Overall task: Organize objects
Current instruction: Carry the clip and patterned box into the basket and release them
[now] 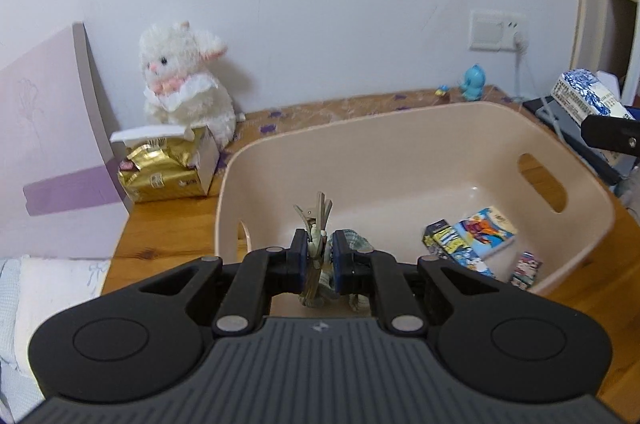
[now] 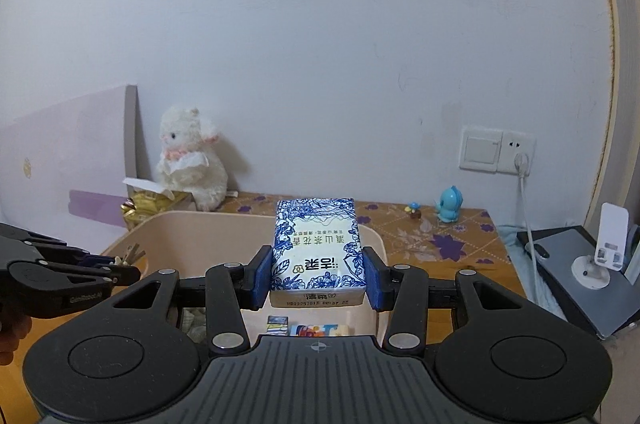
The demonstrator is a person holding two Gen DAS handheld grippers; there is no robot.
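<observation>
My left gripper (image 1: 319,244) is shut on a bundle of grey-green hair clips (image 1: 316,214), held upright over the near left corner of a beige plastic bin (image 1: 400,128). Small colourful boxes (image 1: 480,236) lie on the bin's floor at the right. My right gripper (image 2: 318,276) is shut on a blue-and-white tissue pack (image 2: 318,244), held above the bin's near side (image 2: 168,220). In the right wrist view the left gripper (image 2: 124,265) and its clips (image 2: 132,254) are at the left. The tissue pack (image 1: 588,96) also shows at the right edge of the left wrist view.
The bin stands on a wooden table (image 1: 168,232) against a white wall. A white plush lamb (image 1: 184,80) and a gold foil bag (image 1: 160,172) sit at the back left beside a pink board (image 1: 52,144). A blue figurine (image 2: 450,204), a wall socket (image 2: 498,150) and a grey device (image 2: 580,264) are on the right.
</observation>
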